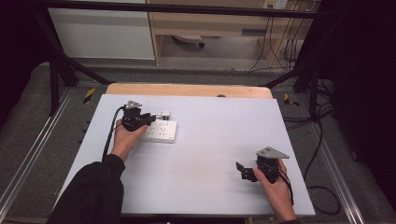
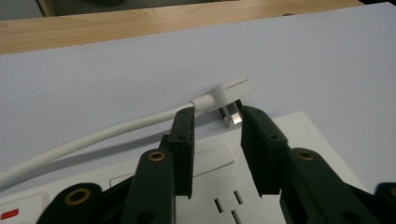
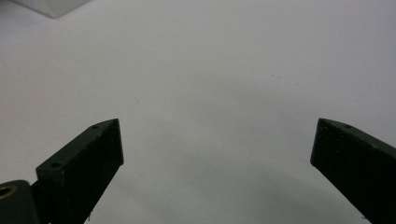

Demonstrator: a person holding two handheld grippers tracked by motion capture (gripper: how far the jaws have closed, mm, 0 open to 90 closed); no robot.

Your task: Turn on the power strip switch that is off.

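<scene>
1. Presently, the left gripper [image 1: 150, 117] sits at the far left of the white table top [image 1: 210, 154], held from behind by the left hand [image 1: 125, 137], directly over the white power strip [image 1: 161, 131].
2. In the left gripper view its jaws stand parted over the strip's socket face [image 2: 219, 163]. Nothing is pressed between the pads, so this claw is released.
3. A white plug [image 2: 229, 92] lies just past the jaw tips, at the far edge of the strip. It is tilted, with a metal prong [image 2: 232, 115] showing beneath it, clear of any socket.
4. The plug's white cable [image 2: 93, 137] runs off to the left across the table top, passing close by the tip of the left-hand jaw; contact cannot be judged.
5. A red mark [image 2: 9, 214] shows on the strip's near left corner.
6. The right gripper [image 1: 242, 171] rests near the right front of the table, in the right hand [image 1: 275, 186], well apart from the strip.
7. In the right gripper view its jaws are spread wide over bare table top [image 3: 210, 93]: released, grasping nothing.
</scene>
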